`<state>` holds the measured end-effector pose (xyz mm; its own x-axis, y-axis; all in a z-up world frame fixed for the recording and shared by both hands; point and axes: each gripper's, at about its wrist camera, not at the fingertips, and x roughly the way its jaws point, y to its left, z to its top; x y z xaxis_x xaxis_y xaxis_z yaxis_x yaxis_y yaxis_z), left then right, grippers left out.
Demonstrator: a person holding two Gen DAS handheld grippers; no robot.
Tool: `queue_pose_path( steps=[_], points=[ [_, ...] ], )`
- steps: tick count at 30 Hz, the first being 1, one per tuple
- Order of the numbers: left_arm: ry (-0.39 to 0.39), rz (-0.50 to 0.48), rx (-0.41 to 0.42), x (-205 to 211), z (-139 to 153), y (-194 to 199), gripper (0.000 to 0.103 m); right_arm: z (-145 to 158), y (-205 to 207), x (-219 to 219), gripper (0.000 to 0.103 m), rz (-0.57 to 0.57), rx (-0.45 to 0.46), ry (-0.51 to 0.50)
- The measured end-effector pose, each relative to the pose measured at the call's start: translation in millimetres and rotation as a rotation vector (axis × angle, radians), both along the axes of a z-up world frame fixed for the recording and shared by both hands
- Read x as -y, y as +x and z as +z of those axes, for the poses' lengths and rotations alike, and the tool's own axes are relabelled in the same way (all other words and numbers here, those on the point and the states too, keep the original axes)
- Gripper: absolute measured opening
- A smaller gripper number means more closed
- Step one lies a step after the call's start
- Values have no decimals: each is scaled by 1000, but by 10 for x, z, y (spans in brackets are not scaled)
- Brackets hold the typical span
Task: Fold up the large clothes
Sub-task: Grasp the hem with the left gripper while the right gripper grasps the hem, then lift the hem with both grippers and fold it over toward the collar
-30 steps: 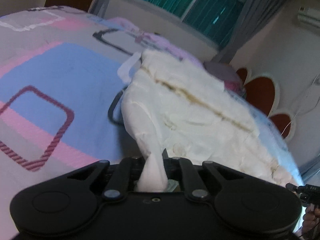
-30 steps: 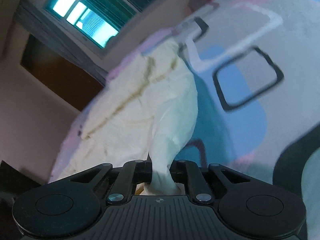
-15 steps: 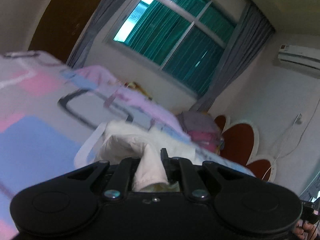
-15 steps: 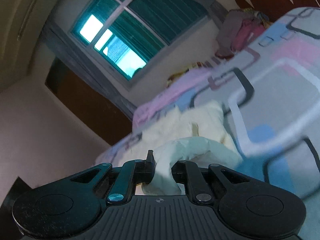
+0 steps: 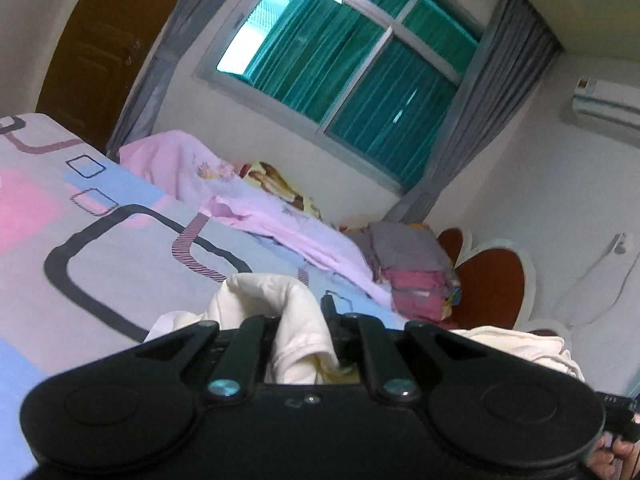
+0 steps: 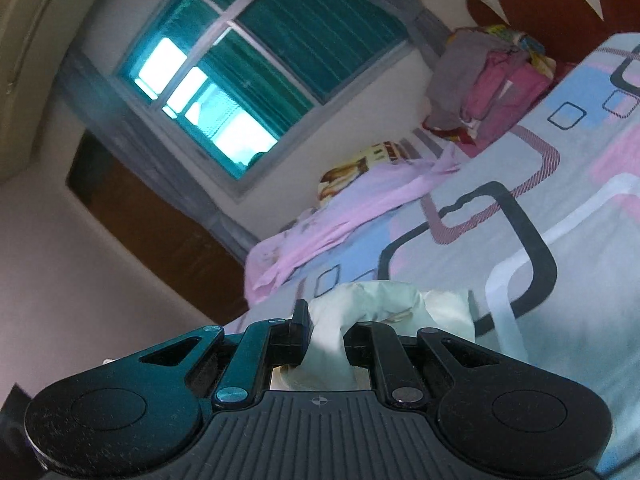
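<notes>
A cream-white garment (image 5: 260, 296) is bunched just ahead of my left gripper (image 5: 302, 328), which is shut on a fold of it low over the patterned bedsheet (image 5: 100, 248). More of the garment shows at the right (image 5: 520, 344). In the right wrist view the same garment (image 6: 384, 300) looks pale green-white, and my right gripper (image 6: 326, 332) is shut on its edge. Most of the garment is hidden under both grippers.
A pink cloth (image 5: 256, 208) and a stack of folded grey and pink clothes (image 5: 412, 264) lie at the far side of the bed, also seen in the right wrist view (image 6: 492, 84). A red headboard (image 5: 492, 284), window (image 5: 360, 60) and wooden door (image 5: 92, 44) stand behind.
Both grippers have carried the garment's edge forward and tilted up, so the spread garment has dropped out of view and only bunched folds show ahead of the fingers.
</notes>
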<state>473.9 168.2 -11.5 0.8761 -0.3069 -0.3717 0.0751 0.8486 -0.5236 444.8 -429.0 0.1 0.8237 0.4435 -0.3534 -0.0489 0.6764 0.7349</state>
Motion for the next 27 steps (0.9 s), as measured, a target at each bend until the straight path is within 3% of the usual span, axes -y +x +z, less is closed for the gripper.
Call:
queue_pose_path(
  steps=[12, 15, 17, 19, 20, 21, 22, 23, 27],
  points=[
    [57, -61, -122, 15, -445, 978, 8, -537, 951, 118, 10, -45, -130, 2],
    [21, -60, -165, -30, -626, 1211, 20, -709, 1158, 165, 11, -64, -168, 52],
    [-36, -55, -181, -107, -736, 1337, 25, -812, 1274, 205, 23, -79, -186, 90],
    [-60, -47, -188, -158, -809, 1436, 34, -872, 1360, 204, 30, -83, -189, 82],
    [-55, -40, -188, -168, -825, 1474, 43, -899, 1397, 198, 39, -82, -189, 72],
    [-49, -26, -183, -183, -833, 1504, 59, -919, 1419, 193, 46, -86, -186, 70],
    [-42, -8, -169, -201, -826, 1513, 71, -918, 1413, 202, 63, -105, -169, 66],
    [-24, 25, -149, -227, -802, 1506, 91, -897, 1375, 220, 79, -132, -145, 62],
    [44, -16, -135, -273, -780, 1567, 92, -867, 1350, 307, 82, -153, -121, -18]
  ],
)
